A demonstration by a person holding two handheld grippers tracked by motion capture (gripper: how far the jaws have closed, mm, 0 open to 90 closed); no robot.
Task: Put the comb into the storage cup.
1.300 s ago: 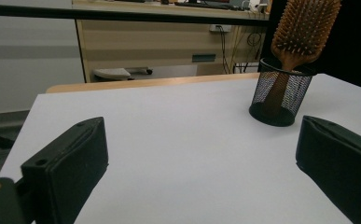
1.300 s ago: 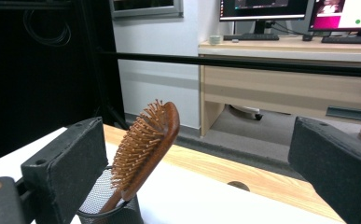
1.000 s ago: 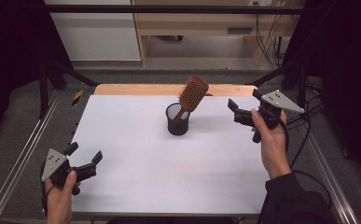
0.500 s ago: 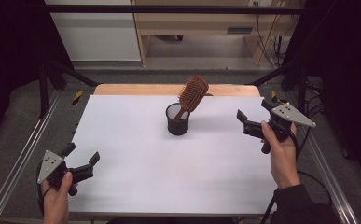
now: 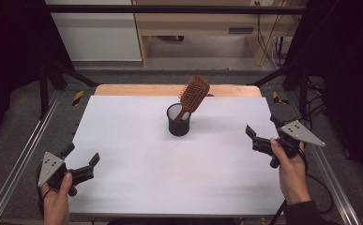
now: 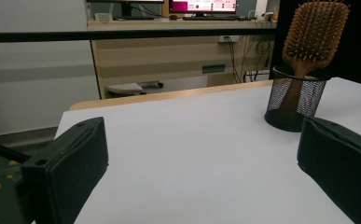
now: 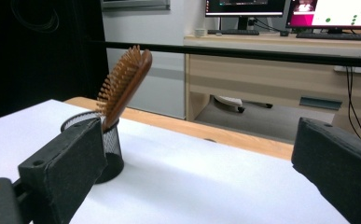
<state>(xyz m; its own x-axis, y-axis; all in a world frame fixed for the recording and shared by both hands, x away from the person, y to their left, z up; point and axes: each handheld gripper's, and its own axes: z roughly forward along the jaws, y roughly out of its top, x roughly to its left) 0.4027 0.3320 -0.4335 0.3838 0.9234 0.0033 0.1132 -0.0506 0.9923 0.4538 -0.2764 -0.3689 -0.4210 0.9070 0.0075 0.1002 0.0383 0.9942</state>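
We see the hairbrush (image 5: 193,95) standing handle-down in the black mesh cup (image 5: 178,120), upper centre of the high view, head tilted to the right above the rim. The cup sits on the white table (image 5: 170,173). Left gripper (image 5: 81,168) sits at lower left of the frame, jaws wide, nothing between them. Right gripper (image 5: 261,133) is at right of centre, jaws wide too, empty. Both are well apart from the cup. In the left gripper view the hairbrush is upper right; in the right gripper view it's at left, just behind the left jaw.
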